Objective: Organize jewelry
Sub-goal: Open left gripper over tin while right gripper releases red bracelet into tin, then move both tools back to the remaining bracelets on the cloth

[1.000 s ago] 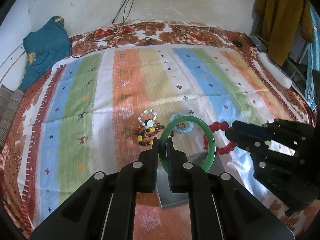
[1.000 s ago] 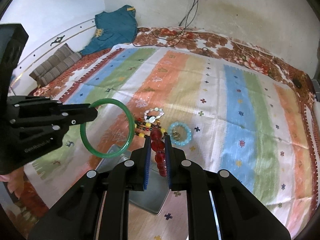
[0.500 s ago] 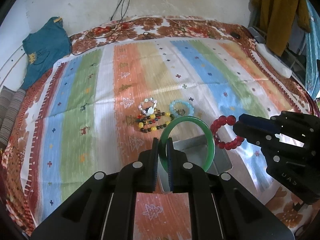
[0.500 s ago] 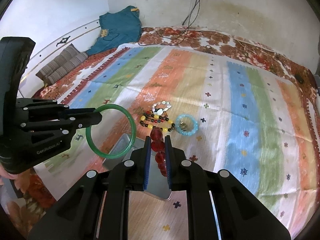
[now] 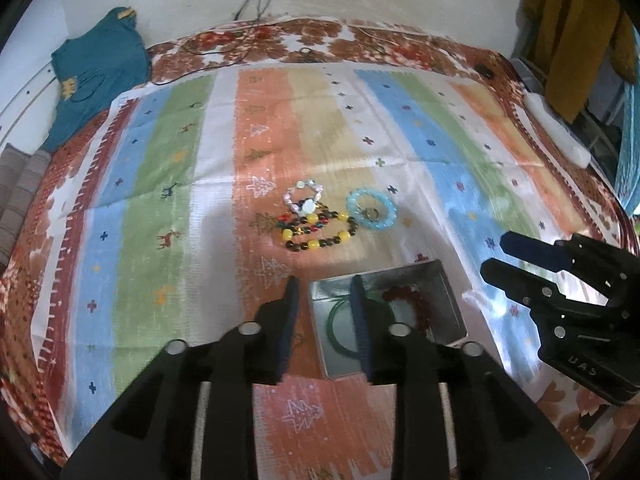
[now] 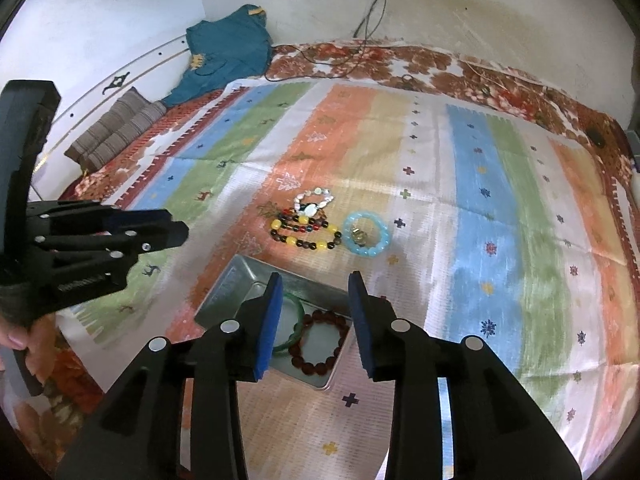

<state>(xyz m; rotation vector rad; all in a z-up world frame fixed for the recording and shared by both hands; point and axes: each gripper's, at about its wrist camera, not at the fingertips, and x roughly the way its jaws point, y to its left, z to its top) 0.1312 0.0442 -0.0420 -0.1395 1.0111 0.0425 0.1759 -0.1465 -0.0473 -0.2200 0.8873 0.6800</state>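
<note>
Beyond the tin, three bracelets lie clustered ahead of both grippers, left gripper and right gripper jaws just opening, empty, roughly equally near.

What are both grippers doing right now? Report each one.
Left gripper: open, holding nothing; jaws just opened, green bangle lies in the tin.
Right gripper: open, holding nothing; jaws just opened, red bead bracelet lies in the tin.

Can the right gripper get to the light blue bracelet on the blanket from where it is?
Probably yes. The right gripper is open and empty over the tin, and the light blue bracelet lies just beyond on the blanket, nothing between them.
</note>
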